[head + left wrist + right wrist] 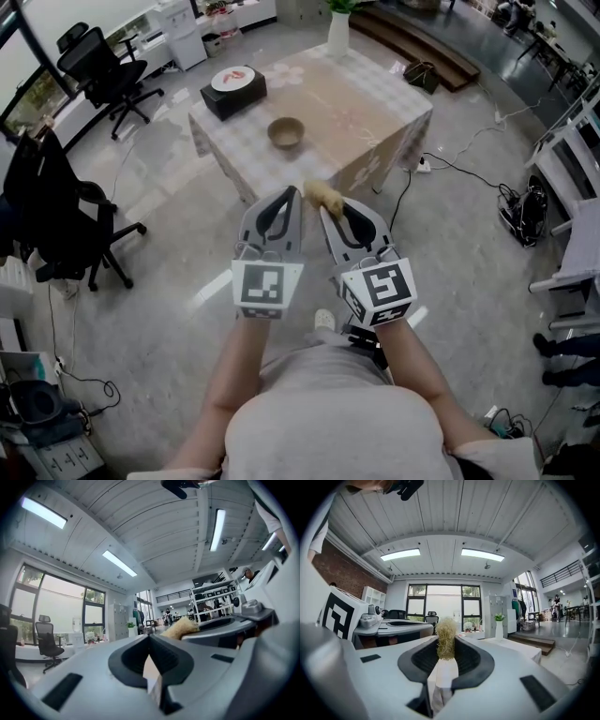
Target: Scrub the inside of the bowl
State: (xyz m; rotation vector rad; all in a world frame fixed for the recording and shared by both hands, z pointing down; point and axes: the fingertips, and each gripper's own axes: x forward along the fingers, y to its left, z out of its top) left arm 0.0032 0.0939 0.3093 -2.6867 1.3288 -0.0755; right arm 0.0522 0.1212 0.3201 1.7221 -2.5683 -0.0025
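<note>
Head view | right gripper [325,210] fingers clamped on scrubber [322,194], ready for scrubbing | left gripper [292,195] fingers together, empty | bowl [286,132] on surface [375,103], 12 o'clock.

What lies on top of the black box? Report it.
A white round disc with a red mark lies on the black box; the part of the box's top beneath the disc is covered.

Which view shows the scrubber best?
Right gripper view: the scrubber sits centred, clamped in the right gripper. Head view shows it small at that gripper's tips; left gripper view catches only a tuft past the gripper's side.
</note>
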